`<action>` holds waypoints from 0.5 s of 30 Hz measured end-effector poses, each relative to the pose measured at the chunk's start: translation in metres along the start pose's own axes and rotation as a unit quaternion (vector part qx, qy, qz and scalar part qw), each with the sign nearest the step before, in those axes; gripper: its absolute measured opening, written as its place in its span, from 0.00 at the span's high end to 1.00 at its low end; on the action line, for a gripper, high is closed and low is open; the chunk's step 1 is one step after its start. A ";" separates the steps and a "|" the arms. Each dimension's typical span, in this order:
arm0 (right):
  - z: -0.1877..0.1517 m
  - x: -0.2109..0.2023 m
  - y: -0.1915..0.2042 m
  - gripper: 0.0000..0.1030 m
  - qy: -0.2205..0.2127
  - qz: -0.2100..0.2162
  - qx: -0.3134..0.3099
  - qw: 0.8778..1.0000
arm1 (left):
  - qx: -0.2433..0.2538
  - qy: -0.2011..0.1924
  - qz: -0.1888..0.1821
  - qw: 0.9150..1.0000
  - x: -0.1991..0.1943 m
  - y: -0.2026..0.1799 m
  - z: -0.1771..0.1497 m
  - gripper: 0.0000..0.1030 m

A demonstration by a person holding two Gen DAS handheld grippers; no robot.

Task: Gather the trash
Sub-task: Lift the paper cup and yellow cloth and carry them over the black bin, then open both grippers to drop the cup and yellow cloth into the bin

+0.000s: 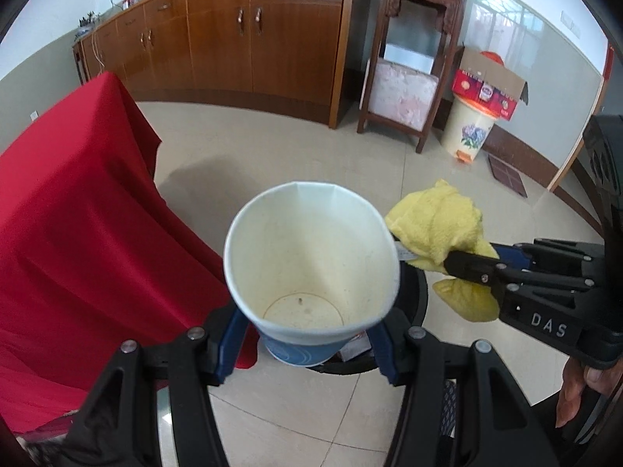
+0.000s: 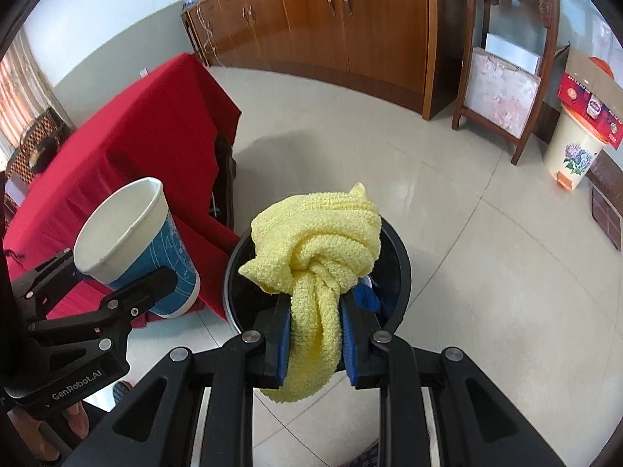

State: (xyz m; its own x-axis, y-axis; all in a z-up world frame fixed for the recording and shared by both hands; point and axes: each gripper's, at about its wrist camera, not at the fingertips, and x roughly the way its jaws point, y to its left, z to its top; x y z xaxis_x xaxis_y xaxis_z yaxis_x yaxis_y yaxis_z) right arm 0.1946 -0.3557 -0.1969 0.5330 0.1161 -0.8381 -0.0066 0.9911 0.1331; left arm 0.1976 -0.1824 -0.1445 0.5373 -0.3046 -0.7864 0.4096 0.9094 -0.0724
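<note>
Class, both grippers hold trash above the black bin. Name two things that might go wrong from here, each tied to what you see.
1. The paper cup, clamped by the left gripper, sits beside the black bin over the red cloth; dropped now, it would likely miss.
2. The yellow towel in the right gripper is bulky and may snag on the bin's rim.

Matt paper cup (image 1: 311,260), nubby yellow terry cloth (image 2: 315,257), glossy tile floor (image 2: 486,272), varnished wood cabinet (image 1: 249,35).
</note>
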 end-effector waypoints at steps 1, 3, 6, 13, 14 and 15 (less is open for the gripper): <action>-0.001 0.005 -0.002 0.77 0.005 -0.002 0.000 1.000 | -0.001 0.005 -0.001 1.000 0.004 0.000 -0.002 0.44; -0.004 0.014 -0.004 0.77 0.013 -0.004 0.000 1.000 | -0.003 0.016 -0.002 1.000 0.014 -0.001 -0.004 0.44; -0.008 0.028 -0.009 0.77 0.027 -0.002 0.000 1.000 | -0.008 0.028 -0.006 1.000 0.023 0.001 -0.006 0.44; -0.013 0.068 -0.013 0.77 0.058 0.006 -0.016 0.998 | -0.021 0.055 -0.021 0.998 0.049 0.002 -0.007 0.44; -0.013 0.071 -0.013 0.77 0.061 0.006 -0.018 0.998 | -0.023 0.060 -0.024 0.998 0.053 0.002 -0.007 0.44; -0.014 0.076 -0.012 0.77 0.064 0.007 -0.020 0.998 | -0.024 0.063 -0.026 0.997 0.056 0.003 -0.008 0.44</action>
State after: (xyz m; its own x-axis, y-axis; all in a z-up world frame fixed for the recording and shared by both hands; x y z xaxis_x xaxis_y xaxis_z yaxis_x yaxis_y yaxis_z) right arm 0.2236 -0.3577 -0.2695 0.4210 0.1339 -0.8971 -0.0483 0.9909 0.1253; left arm 0.2232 -0.1948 -0.1934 0.4188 -0.3170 -0.8509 0.3966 0.9068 -0.1426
